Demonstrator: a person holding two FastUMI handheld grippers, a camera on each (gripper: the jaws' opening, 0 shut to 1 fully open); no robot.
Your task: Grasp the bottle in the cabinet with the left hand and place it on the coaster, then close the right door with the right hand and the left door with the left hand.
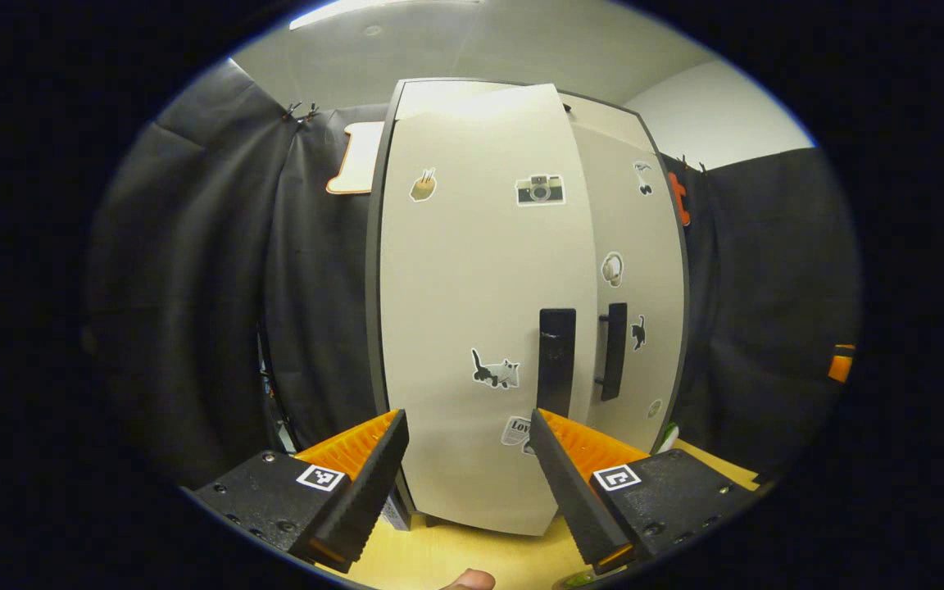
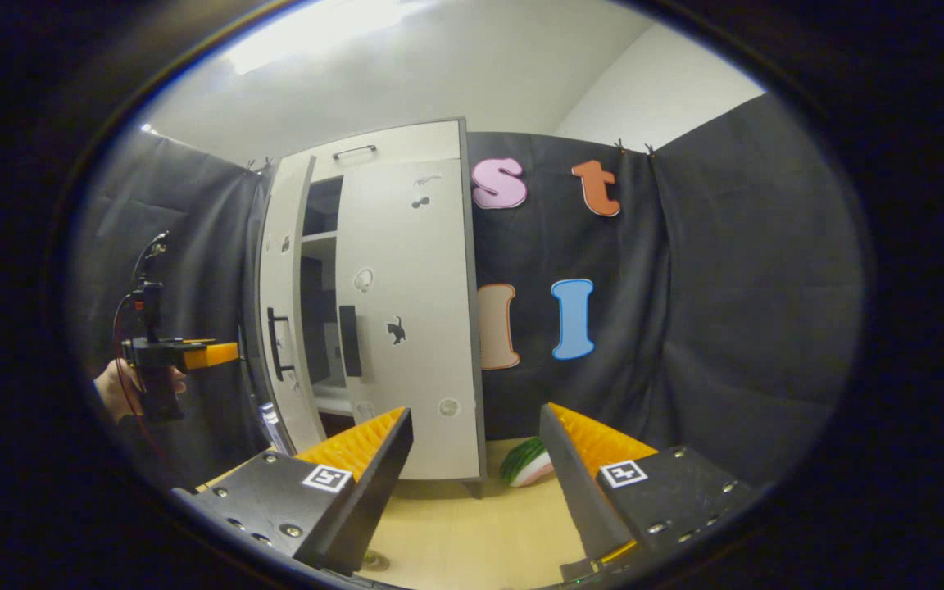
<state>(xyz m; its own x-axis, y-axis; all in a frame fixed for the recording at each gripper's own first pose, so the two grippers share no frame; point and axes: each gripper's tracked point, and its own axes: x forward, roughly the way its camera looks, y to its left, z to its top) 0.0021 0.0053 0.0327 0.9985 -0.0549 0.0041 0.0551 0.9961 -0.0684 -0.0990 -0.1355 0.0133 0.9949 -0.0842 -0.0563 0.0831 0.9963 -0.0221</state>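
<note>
Left door (image 1: 472,270) of the cabinet, low down near its dark handle (image 1: 556,360): a small newspaper-style sticker (image 1: 515,429) whose heading begins "Lov", the rest of the word hidden behind a finger of the left gripper (image 1: 468,416) and the finer print too small to read. Each finger mount of the left gripper carries a square black-and-white coded marker (image 1: 320,478), a machine pattern without legible letters or numbers. In the right gripper view, the right gripper (image 2: 476,411) carries a similar marker (image 2: 624,473) on each mount.
</note>
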